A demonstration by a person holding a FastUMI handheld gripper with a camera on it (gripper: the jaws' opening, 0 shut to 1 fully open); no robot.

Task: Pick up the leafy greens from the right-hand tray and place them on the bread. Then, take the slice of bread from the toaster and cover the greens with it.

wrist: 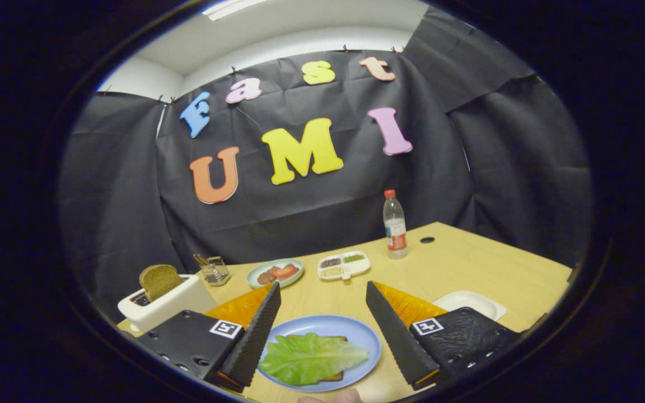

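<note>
The lettuce leaf (312, 358) lies spread over the bread slice (336, 374) on the blue plate (363, 336), so the greens step looks done. The second bread slice (160, 281) stands upright in the white toaster (161, 305) beyond the left finger, ready to be pulled out as the cover. The hand-held gripper (323, 303) hangs above the plate, tilted down toward the table (468, 268), its fingers spread wide and holding nothing.

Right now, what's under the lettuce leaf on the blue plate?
A slice of bread shows at the lettuce leaf's edges, on the blue plate; the leaf hides most of it. The open tool is apart from it.
</note>
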